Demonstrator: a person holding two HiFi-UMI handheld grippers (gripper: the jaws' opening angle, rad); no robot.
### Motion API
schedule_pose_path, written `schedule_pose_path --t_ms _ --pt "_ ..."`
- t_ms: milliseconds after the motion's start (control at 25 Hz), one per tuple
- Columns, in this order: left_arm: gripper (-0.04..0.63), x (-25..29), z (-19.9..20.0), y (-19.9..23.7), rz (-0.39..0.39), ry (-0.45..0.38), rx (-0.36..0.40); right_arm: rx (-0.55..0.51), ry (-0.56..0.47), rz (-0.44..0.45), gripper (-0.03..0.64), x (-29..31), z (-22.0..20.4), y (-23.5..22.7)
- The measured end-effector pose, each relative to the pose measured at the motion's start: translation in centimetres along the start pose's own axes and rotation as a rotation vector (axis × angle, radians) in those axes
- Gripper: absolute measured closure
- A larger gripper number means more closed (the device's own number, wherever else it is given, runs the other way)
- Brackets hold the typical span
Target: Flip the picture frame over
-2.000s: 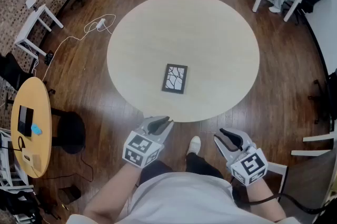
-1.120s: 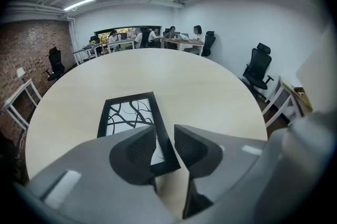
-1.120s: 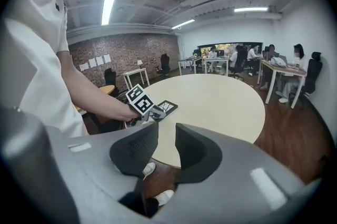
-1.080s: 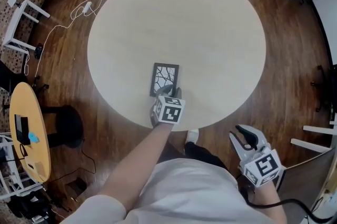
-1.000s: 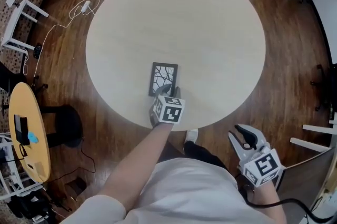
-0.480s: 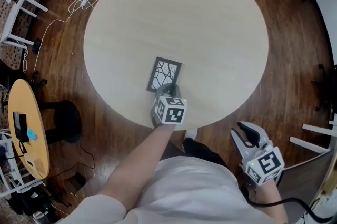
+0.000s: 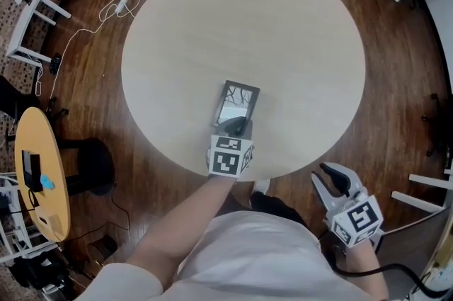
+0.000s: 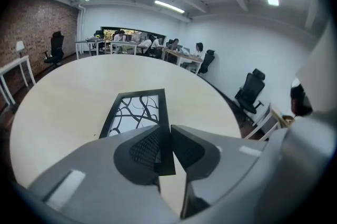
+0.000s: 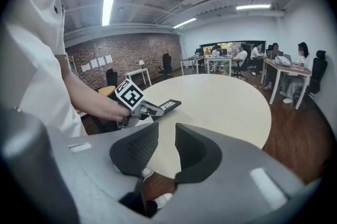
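A black picture frame (image 7: 237, 103) with a branch print lies near the front of the round beige table (image 7: 283, 30), its near edge lifted and its glass catching light. My left gripper (image 7: 235, 127) has just been closing and is now shut on that near edge. In the left gripper view the frame's (image 8: 136, 112) right-hand rail is pinched between the pads, at my left gripper (image 8: 164, 152). My right gripper (image 7: 331, 178) hangs off the table at the lower right, open and empty. From the right gripper view (image 9: 166, 152) the tilted frame (image 9: 167, 105) shows in the left gripper (image 9: 150, 110).
A small yellow round table (image 7: 39, 172) with small items stands at the left. White desks (image 7: 32, 20) and a cable (image 7: 117, 9) lie on the wooden floor beyond. My shoe (image 7: 260, 186) shows under the table's front edge. People sit at desks far behind.
The frame's near edge has risen off the table in the left gripper, so the frame now tilts. The left gripper has drawn back toward me. The right gripper has stayed put.
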State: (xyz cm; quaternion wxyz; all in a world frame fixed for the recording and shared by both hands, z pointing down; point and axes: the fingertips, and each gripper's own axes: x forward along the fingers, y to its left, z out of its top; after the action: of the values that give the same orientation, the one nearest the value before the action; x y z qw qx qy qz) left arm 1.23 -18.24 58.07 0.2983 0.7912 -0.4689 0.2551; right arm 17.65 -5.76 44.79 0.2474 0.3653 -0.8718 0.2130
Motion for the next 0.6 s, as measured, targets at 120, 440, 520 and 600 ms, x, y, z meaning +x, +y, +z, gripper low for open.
schedule_pose_path --t_ms 120,440,520,600 --pt "0.532 -0.9 1.5 -1.2 -0.152 -0.049 -0.113 -0.002 -0.01 -0.02 0.512 0.6 0.6 0.1" --pt "0.531 -2.0 5.0 -3.2 -0.667 -0.162 -0.499 -0.005 0.011 -0.084 0.512 1.7 2.2 1.7" --pt "0.532 -1.7 4.9 -2.8 -0.768 -0.16 -0.587 -0.001 0.017 -0.106 0.512 1.9 2.4 2.5" --pt "0.532 -1.4 4.9 -2.0 -0.847 -0.154 -0.709 0.003 0.021 -0.128 0.512 1.9 2.9 3.4"
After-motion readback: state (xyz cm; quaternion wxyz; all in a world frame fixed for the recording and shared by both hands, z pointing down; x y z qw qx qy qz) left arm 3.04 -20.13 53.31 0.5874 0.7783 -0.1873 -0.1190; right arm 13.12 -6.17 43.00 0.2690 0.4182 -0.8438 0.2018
